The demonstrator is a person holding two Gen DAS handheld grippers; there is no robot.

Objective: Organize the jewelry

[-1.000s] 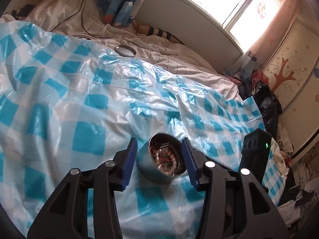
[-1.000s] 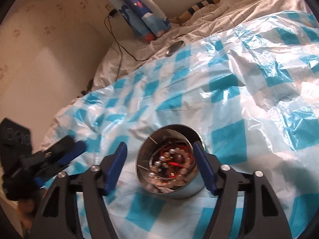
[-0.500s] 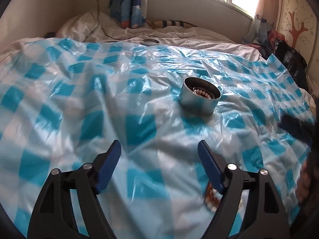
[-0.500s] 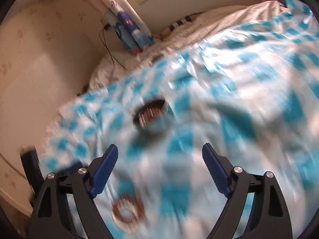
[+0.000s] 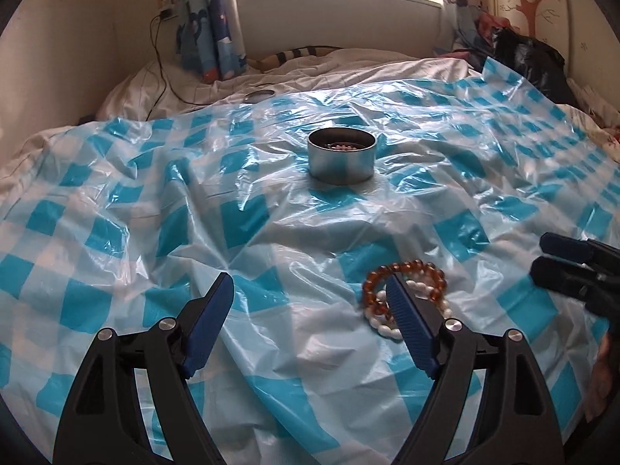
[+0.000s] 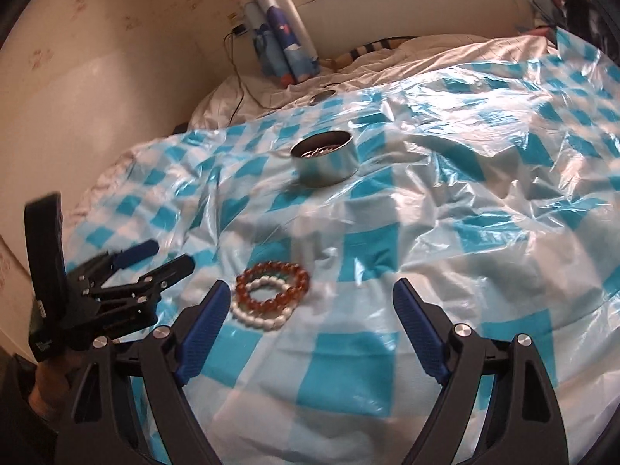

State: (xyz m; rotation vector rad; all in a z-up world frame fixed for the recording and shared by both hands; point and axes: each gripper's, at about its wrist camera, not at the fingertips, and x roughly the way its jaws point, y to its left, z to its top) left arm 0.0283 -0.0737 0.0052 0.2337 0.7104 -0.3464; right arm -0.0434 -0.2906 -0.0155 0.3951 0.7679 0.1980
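A round metal tin (image 5: 342,156) with beaded jewelry inside stands on the blue-and-white checked plastic sheet (image 5: 155,213); it also shows in the right wrist view (image 6: 324,158). An amber bead bracelet (image 5: 410,269) and a white bead bracelet (image 5: 383,323) lie together on the sheet, also in the right wrist view, amber (image 6: 271,285) and white (image 6: 259,317). My left gripper (image 5: 310,306) is open and empty, its right finger just over the bracelets. My right gripper (image 6: 308,314) is open and empty, right of the bracelets.
A round lid (image 5: 259,95) lies at the sheet's far edge on the white bedding. A black cable (image 5: 162,69) runs down from the wall. A folded blue curtain (image 5: 211,35) and a black bag (image 5: 531,62) sit at the back.
Both grippers have pulled back from the tin, which now stands far ahead. The bracelets have come into view close in front of both grippers.
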